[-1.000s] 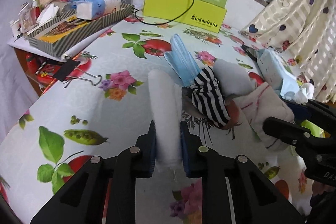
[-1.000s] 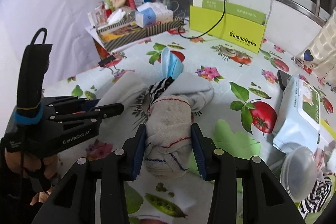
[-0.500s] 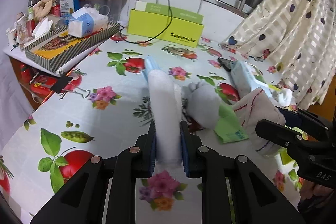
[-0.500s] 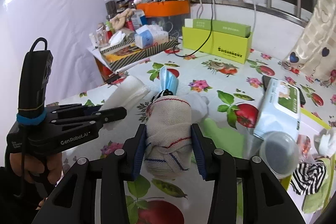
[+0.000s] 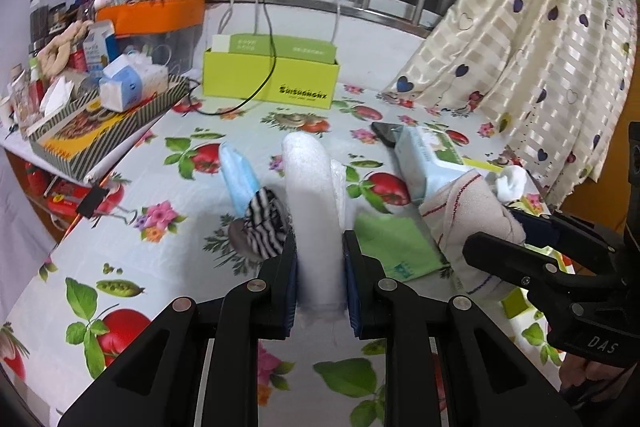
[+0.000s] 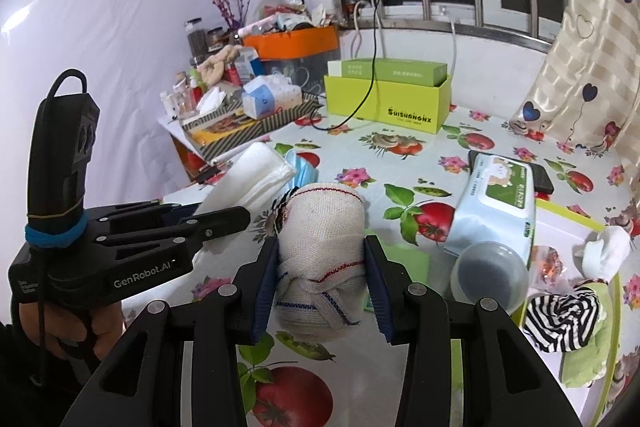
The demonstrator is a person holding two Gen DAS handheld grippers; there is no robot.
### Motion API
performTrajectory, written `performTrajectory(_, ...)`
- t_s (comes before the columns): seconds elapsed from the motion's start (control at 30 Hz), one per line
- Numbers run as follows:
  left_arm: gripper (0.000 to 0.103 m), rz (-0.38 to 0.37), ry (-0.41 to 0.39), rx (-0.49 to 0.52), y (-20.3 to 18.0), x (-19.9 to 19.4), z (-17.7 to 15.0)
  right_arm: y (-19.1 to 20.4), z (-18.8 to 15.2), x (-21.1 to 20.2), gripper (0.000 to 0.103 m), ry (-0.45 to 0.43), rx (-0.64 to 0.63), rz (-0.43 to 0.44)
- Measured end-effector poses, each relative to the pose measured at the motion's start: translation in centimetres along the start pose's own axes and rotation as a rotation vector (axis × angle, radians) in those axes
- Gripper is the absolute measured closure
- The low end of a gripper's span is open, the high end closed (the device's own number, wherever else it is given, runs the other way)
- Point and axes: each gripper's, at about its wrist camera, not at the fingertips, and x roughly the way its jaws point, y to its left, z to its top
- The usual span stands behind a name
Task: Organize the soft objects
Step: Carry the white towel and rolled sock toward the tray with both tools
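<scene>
Left tongs [image 5: 320, 279] clenched on white folded towel [image 5: 312, 195], held up off the floral tabletop [image 5: 192, 251]. Right tongs [image 6: 322, 283] clenched on beige rolled cloth [image 6: 320, 239], also lifted. Striped sock [image 5: 264, 223] and blue face mask [image 5: 238, 175] lie on tabletop below, touching each other. Wet wipes pack [image 6: 500, 203] to the right.

open: bare tablecloth [image 5: 132, 251] on the left
blocked: wipes pack [image 6: 500, 203], lidded cup [image 6: 490, 273] right; maybe striped sock [image 5: 264, 223]
</scene>
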Motion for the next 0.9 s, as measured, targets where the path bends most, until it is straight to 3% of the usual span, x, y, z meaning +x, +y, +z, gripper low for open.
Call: performTrajectory(0.9, 0.082, -0.096, -0.041, 0.058, -4.7, -0.9, 1.1, -1.8, -0.5, -4.5, 0.062, -0.075, 0.034, -0.067)
